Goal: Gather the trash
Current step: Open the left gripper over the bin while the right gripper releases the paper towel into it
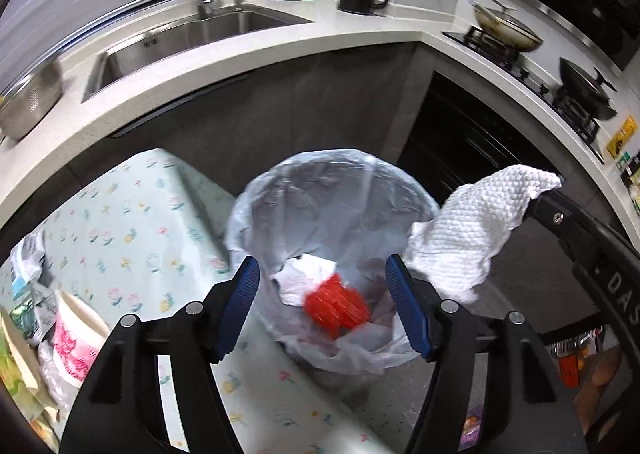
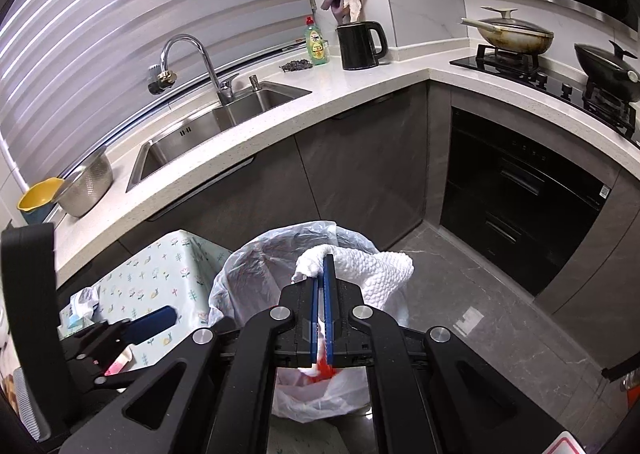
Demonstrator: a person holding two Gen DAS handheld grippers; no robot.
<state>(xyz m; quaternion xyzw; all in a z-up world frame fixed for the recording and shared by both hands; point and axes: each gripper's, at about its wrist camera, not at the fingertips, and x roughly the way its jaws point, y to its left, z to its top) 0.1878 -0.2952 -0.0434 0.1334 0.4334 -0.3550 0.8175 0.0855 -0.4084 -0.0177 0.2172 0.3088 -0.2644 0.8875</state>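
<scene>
A bin lined with a clear bag point(image 1: 320, 190) stands on the floor beside the table. My left gripper point(image 1: 322, 260) hovers open over its mouth, nothing between the blue pads. Below it, inside the bag, lie a blurred red piece of trash point(image 1: 336, 308) and a crumpled white paper point(image 1: 300, 278). My right gripper point(image 2: 323, 266) is shut on a white paper towel point(image 2: 372, 274), held just above the bin's rim point(image 2: 240, 266). In the left wrist view that towel point(image 1: 472, 226) hangs at the bin's right side.
A table with a flowered cloth point(image 1: 120, 222) sits left of the bin, bearing a pink-printed cup point(image 1: 76, 334) and wrappers point(image 1: 28, 274). Behind runs a white counter point(image 2: 320, 110) with sink point(image 2: 208, 130), kettle point(image 2: 360, 46) and pans on a stove point(image 2: 516, 38). Grey floor point(image 2: 480, 314) lies to the right.
</scene>
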